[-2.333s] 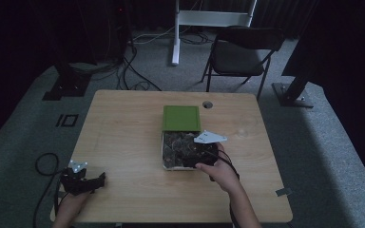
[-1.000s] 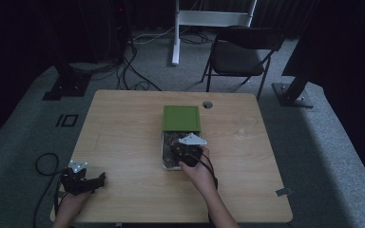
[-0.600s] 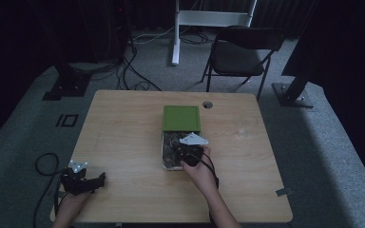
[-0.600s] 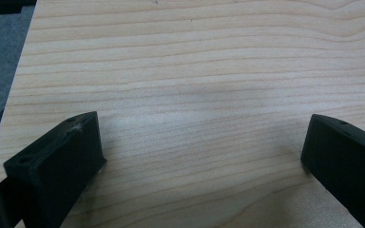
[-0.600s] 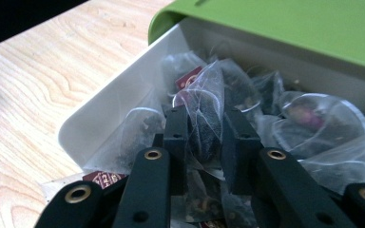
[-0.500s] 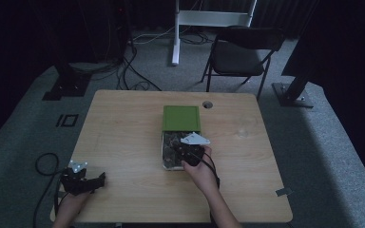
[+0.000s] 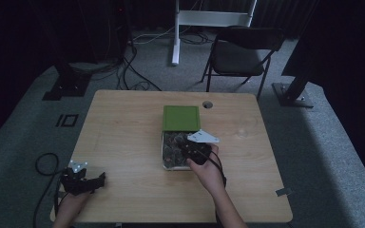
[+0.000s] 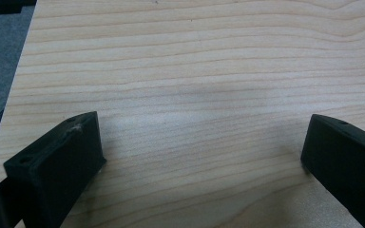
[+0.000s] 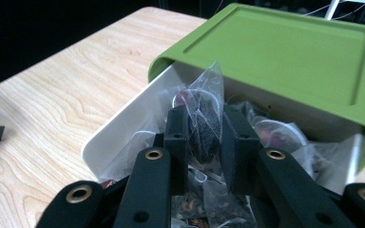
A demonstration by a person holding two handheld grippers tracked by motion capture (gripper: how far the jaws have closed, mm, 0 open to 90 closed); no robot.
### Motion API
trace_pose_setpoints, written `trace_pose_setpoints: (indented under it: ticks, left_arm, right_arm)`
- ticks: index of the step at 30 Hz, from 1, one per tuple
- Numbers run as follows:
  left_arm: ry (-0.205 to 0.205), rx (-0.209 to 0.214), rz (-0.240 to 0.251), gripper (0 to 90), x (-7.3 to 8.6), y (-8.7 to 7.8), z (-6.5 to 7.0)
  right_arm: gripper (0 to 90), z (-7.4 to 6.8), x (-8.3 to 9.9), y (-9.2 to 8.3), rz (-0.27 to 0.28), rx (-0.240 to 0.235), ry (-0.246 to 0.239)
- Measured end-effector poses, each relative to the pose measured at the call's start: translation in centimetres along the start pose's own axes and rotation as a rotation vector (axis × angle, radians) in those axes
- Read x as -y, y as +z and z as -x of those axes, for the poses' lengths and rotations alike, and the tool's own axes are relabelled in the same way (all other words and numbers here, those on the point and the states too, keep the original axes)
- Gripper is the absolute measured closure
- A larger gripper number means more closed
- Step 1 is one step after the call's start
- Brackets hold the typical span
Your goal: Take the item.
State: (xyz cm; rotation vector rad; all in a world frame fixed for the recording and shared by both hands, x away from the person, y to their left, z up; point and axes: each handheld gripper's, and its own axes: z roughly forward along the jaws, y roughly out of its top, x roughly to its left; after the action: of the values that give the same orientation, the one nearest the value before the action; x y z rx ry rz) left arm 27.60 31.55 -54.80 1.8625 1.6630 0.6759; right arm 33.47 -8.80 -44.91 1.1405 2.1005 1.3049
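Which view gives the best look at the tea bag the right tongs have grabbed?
The right gripper view: the tea bag sits close up, pinched between the right tongs over the white box. The high view shows the box's contents as a dark jumble. The left gripper view faces bare table.

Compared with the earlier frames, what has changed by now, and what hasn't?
The right gripper came in from the table's right side over the white box of tea sachets; its jaws have just closed on a clear mesh tea sachet. The left gripper, open, and the green lid stayed put.
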Motion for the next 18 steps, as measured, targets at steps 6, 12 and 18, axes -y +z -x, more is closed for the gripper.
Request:
trace_pose_setpoints:
  ticks: [6,12,18]
  left_arm:
    - [0.000,0.000,0.000,0.5,0.0,0.0,0.0]
    - [0.000,0.000,0.000,0.5,0.0,0.0,0.0]
    - [0.001,0.000,-0.001,0.5,0.0,0.0,0.0]
  right_arm:
    - [75.4,0.8,-0.5,-0.9,0.012,-0.006,0.002]
    - [75.4,1.5,-0.7,-1.8,0.031,-0.002,0.015]
    - [75.5,2.1,-1.2,-2.7,0.055,0.009,0.013]
